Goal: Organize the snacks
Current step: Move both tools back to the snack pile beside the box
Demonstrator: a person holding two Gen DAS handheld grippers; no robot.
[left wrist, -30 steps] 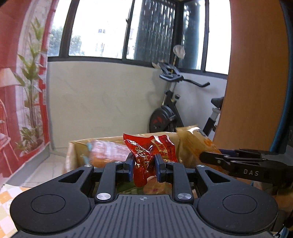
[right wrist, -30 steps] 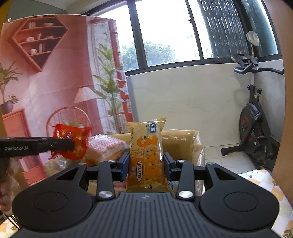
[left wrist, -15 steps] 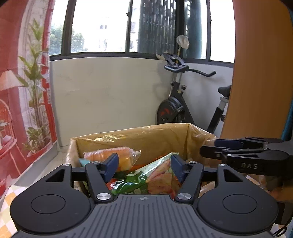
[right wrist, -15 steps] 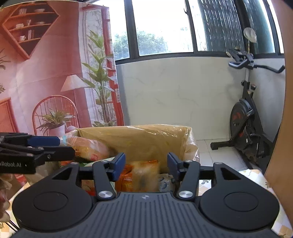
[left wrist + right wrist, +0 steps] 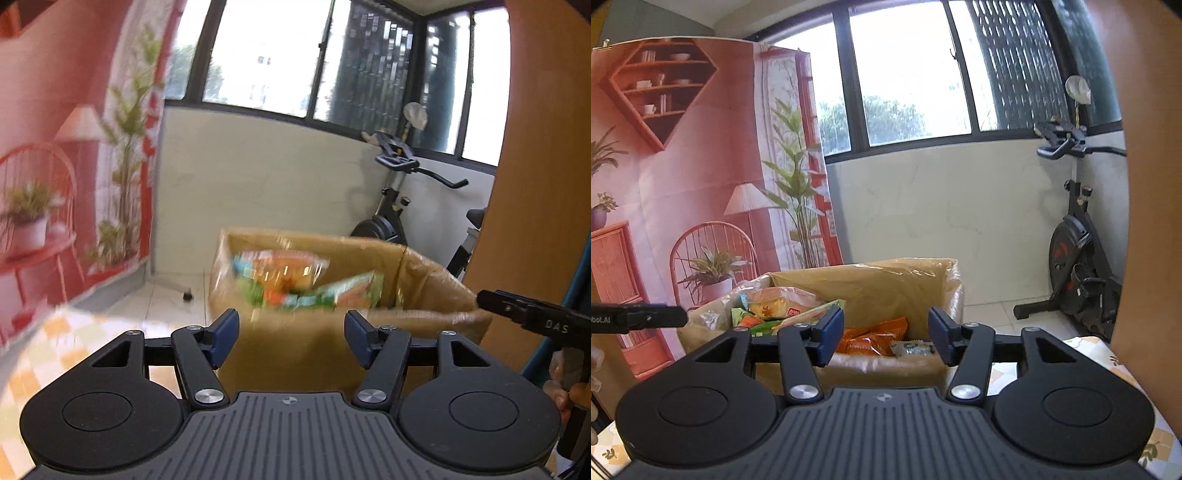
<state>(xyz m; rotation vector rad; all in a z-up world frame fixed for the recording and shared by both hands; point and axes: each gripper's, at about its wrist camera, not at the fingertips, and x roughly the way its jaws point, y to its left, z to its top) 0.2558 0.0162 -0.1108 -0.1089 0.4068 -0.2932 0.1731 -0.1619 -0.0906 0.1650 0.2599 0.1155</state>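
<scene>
Now both drops look done: the left claw and right claw gape empty, snacks lying in the box; next, fetch more.

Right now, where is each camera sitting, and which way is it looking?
Left wrist camera: sits behind the open left tongs, faces the cardboard box of snacks and the exercise bike; the right tongs show at the right edge.
Right wrist camera: sits behind the open right tongs, faces the same box; the left tongs show at the left edge.
Both views share the box, bike and window.
</scene>
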